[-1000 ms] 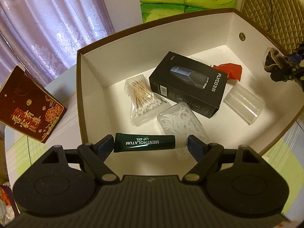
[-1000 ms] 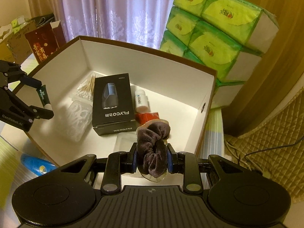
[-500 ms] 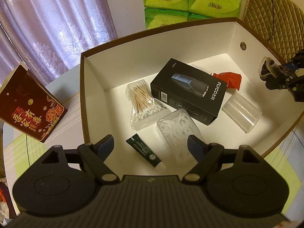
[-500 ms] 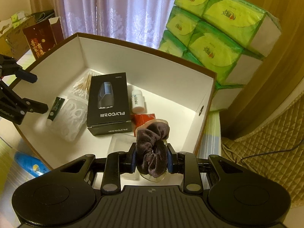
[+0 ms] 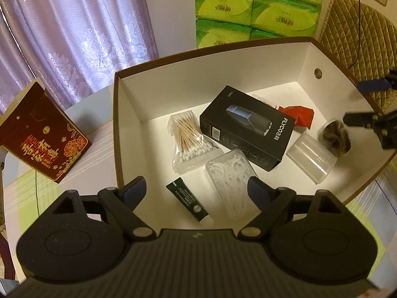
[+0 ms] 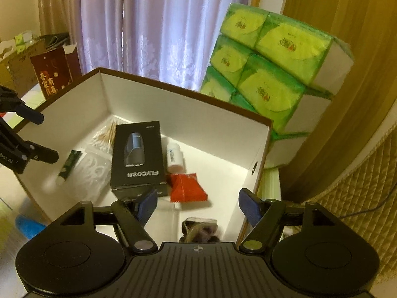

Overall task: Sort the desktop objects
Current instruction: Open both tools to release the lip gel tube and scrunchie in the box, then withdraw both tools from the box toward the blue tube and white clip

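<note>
Scrunchie (image 5: 335,136), brown velvet: lies loose on floor of storage box (image 5: 198,74), near-right corner, just beside clear plastic case (image 5: 311,157); in right wrist view seen only partly, at bottom edge below the fingers (image 6: 199,228). Lip-gel tube (image 5: 189,200), dark green w/ white cap: flat on box floor at near-left, just beside floss-pick box (image 5: 232,181), diag. orientation. Right gripper (image 6: 197,204): fingers spread wide, nothing between pads, poised over scrunchie. Left gripper (image 5: 197,190): spread wide too, empty, hangs above tube. Other contents: black FLYCO shaver carton (image 5: 248,129) centre; cotton-swab bag (image 5: 186,139) to its left, touching or nearly so; red sachet (image 6: 187,187) and small white bottle (image 6: 175,155) on carton's far-right side, sachet partly tucked by it. Outside box: red gift box (image 5: 42,134) on table, left; green tissue packs (image 6: 270,74) stacked behind; blue item (image 6: 27,224) on table by near-left wall, type n/k. Status (est.): both items look deposited, so step in hand = clear out and fetch next. Handling notes: lift both grippers straight up before swinging sideways so fingers clear the brown rim; keep right fingers spread so velvet doesn't snag a pad and ride out; don't dip left, as tube is round and could roll if nudged. Blue item appears the nearest candidate for next pick, left side.
</note>
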The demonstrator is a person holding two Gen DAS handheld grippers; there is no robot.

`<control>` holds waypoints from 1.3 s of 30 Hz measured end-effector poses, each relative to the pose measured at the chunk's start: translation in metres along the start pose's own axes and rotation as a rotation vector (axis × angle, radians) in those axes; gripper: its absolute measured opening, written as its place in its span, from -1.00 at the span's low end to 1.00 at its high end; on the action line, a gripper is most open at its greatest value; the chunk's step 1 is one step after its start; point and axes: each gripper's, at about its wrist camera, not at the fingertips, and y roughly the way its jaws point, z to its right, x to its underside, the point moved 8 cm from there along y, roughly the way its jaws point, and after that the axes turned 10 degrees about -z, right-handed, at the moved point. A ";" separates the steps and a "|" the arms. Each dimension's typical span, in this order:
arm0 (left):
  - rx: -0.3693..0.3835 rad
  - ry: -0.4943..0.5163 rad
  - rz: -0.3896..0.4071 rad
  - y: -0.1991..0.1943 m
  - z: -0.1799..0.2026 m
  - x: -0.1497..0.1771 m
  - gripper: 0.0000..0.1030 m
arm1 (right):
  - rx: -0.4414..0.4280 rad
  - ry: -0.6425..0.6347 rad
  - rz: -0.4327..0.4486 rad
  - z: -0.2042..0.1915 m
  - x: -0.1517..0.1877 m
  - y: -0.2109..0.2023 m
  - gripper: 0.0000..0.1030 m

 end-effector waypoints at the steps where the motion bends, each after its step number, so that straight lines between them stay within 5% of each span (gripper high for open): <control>1: 0.002 -0.004 0.003 -0.002 0.000 0.000 0.70 | -0.006 0.002 -0.003 -0.002 0.002 -0.001 0.39; 14: 0.008 -0.062 0.023 -0.024 0.003 0.012 0.86 | -0.079 0.070 -0.028 -0.019 0.017 -0.020 0.95; 39: 0.021 -0.145 0.136 -0.101 0.016 0.042 0.92 | -0.108 0.137 0.037 -0.055 0.025 -0.088 0.96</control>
